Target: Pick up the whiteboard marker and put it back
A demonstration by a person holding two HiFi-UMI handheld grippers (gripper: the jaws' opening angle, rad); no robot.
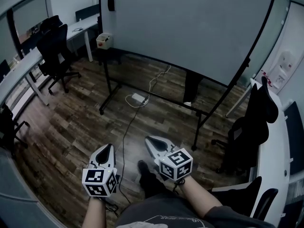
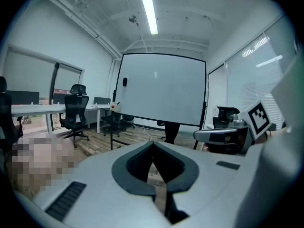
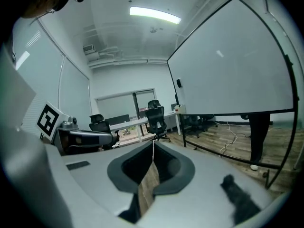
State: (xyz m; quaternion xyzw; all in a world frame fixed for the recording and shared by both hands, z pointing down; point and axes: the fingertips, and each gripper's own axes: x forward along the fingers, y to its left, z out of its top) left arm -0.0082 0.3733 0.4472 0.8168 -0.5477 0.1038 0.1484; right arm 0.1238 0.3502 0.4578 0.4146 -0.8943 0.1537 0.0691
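Whiteboard marker cannot be picked out in any of the views; the one small dark thing on the board is a black oblong block (image 1: pixel 110 4) fixed near the upper left corner of the large white whiteboard on its black wheeled frame (image 1: pixel 190 27), too small to identify

The left gripper (image 1: pixel 108 147), grey with dark padded jaws and a cube of square markers, is held low over the brown wood-plank floor (image 1: pixel 71 122), well apart from the board. In its own view the left gripper (image 2: pixel 153 144) has its jaws closed, tips meeting, nothing between them; only floor shows through the gap behind the tips. The right gripper (image 1: pixel 148 139) is just beside it, pointing toward the board's frame. In its view the right gripper (image 3: pixel 153 143) is likewise closed tip to tip and empty, touching nothing

A white power strip with a cable (image 1: pixel 138 98) lies on the floor under the board. Dark trouser legs of a person (image 1: pixel 191 87) show behind the board's lower edge. Black office chairs (image 1: pixel 54 46) stand by white desks (image 1: pixel 28 63) at left
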